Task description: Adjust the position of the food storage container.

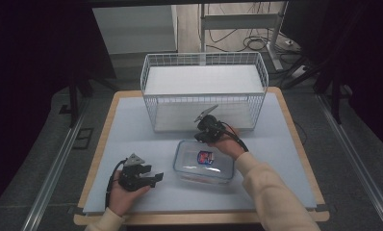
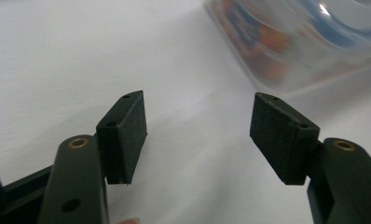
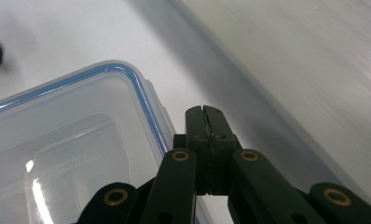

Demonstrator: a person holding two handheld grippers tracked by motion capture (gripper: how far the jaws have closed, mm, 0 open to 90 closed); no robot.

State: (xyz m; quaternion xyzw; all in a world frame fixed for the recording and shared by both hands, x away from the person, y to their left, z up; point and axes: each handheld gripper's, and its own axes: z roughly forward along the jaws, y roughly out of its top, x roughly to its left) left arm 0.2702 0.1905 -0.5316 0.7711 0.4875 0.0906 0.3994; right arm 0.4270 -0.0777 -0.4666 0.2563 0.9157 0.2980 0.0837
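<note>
- Clear lidded container (image 1: 203,162) on the surface (image 1: 132,125): rigid, smooth plastic, likely slippery; best taken at its rim.
- Left hand-held gripper (image 2: 197,135) apart, empty.
- Right hand-held gripper (image 3: 206,114) pressed together, empty.

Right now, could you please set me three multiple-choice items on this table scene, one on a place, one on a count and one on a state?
1. Where does the lidded clear container lie?
A. inside the wire basket
B. on the mat in front of the wire basket
C. on the floor

2. How many containers lie on the mat?
A. one
B. two
C. three

3. How do the right gripper jaws stand?
A. wide apart
B. closed on the lid
C. shut together, holding nothing

Answers:
1 B, the high view shows it nearer the person than the basket.
2 A, a single container lies there.
3 C, the right gripper view shows its pads pressed together beside the container's rim.
</note>
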